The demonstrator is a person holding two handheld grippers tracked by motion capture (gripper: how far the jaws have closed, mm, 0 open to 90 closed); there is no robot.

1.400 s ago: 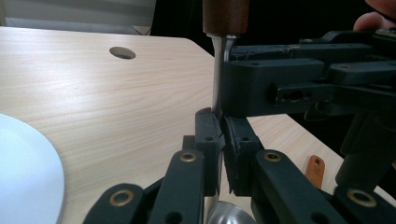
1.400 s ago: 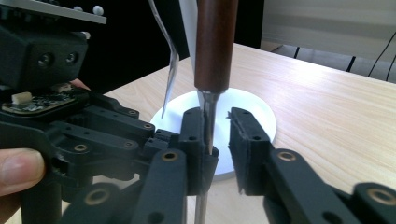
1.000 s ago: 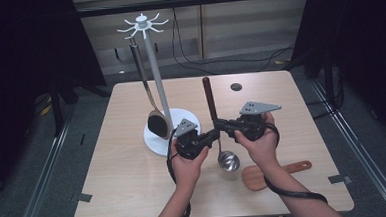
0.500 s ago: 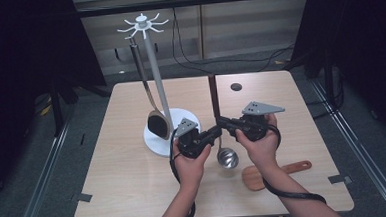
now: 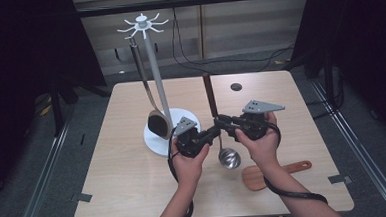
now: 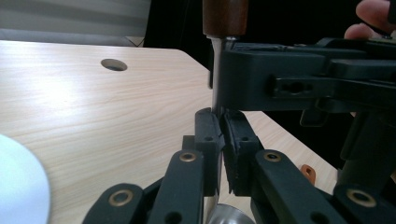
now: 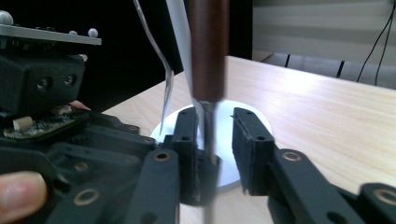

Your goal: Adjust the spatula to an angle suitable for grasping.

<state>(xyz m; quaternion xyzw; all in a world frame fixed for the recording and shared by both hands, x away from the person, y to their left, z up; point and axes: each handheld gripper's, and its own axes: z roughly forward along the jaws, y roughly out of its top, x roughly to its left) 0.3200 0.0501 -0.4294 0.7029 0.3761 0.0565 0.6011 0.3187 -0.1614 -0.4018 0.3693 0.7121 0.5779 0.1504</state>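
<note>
A ladle [image 5: 210,95] with a brown wooden handle [image 7: 208,51] and a steel bowl [image 5: 229,158] stands upright over the table's middle. My left gripper [image 5: 213,133] comes in from the left, and its jaws [image 6: 220,126] are shut on the thin metal shaft below the handle [image 6: 224,16]. My right gripper [image 5: 222,122] faces it from the right. Its jaws [image 7: 219,140] have just been opening: the shaft lies against one pad and the other pad stands clear of it.
A white utensil stand [image 5: 158,141] with a tall pole and hooked top stands left of the hands, with a dark spoon [image 5: 157,123] hanging on it. A wooden spatula [image 5: 272,173] lies at the front right. A small round hole [image 5: 236,86] sits in the tabletop behind.
Both hands stay in place and the ladle stays upright between the grippers; its handle top has swayed slightly to the right and back.
</note>
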